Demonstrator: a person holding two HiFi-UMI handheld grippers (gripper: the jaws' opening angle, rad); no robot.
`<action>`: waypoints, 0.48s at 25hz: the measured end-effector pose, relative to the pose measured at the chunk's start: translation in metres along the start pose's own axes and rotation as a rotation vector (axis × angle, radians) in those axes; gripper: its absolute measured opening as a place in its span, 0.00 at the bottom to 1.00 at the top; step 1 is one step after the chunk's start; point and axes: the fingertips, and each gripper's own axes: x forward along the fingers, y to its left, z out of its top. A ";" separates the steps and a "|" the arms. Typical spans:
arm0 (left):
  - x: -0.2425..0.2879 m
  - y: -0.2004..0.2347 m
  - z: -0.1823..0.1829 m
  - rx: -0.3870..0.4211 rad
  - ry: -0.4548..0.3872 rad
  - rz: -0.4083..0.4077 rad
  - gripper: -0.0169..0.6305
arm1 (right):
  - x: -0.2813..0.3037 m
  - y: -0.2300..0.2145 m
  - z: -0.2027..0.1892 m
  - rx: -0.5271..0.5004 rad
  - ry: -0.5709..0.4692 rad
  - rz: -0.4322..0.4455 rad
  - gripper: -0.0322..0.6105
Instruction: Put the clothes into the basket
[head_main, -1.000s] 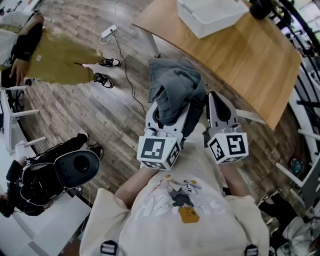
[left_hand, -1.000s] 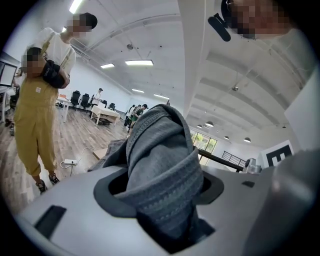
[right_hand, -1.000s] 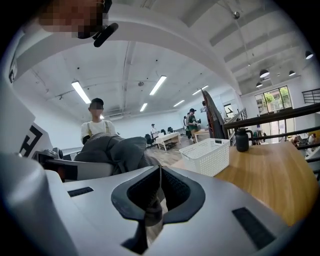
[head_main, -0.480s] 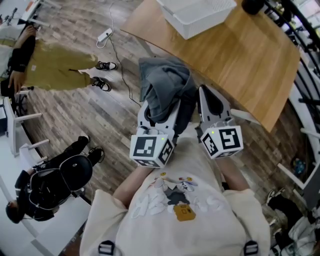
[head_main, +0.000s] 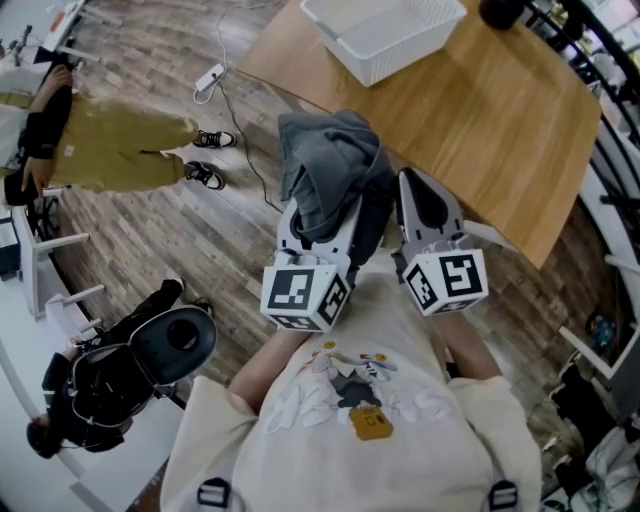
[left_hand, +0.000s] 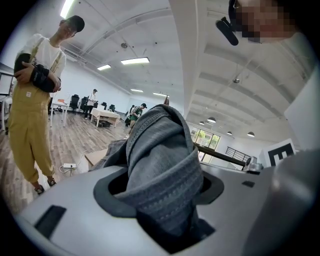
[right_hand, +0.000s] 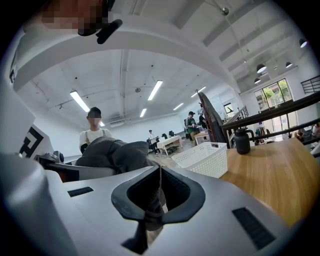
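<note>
A grey garment (head_main: 332, 170) hangs bunched over my left gripper (head_main: 318, 212), which is shut on it; in the left gripper view the cloth (left_hand: 162, 165) fills the space between the jaws (left_hand: 165, 197). My right gripper (head_main: 418, 190) is close beside it on the right. Its jaws meet in a thin line (right_hand: 159, 182) with a fold of the dark cloth (right_hand: 152, 212) pinched low between them. The white slotted basket (head_main: 400, 55) stands on the wooden table (head_main: 500, 130) ahead of both grippers, and it also shows in the right gripper view (right_hand: 202, 159).
A person in yellow overalls (head_main: 110, 150) stands on the wood floor at left, also in the left gripper view (left_hand: 30, 115). Another person sits low at left (head_main: 130, 365). A power strip and cable (head_main: 212, 76) lie on the floor. A black jug (right_hand: 242, 141) is on the table.
Both grippers, with the garment, have moved together toward the table and risen slightly. The basket now shows more fully at the top of the head view.
</note>
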 end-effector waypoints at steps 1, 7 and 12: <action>0.003 0.002 0.002 -0.001 -0.002 -0.001 0.44 | 0.004 -0.001 0.000 0.003 0.000 -0.004 0.09; 0.031 0.008 0.016 -0.013 -0.005 -0.019 0.44 | 0.024 -0.010 0.008 -0.023 0.017 -0.010 0.09; 0.055 0.015 0.034 0.001 -0.016 -0.038 0.44 | 0.046 -0.020 0.018 -0.007 -0.004 -0.014 0.09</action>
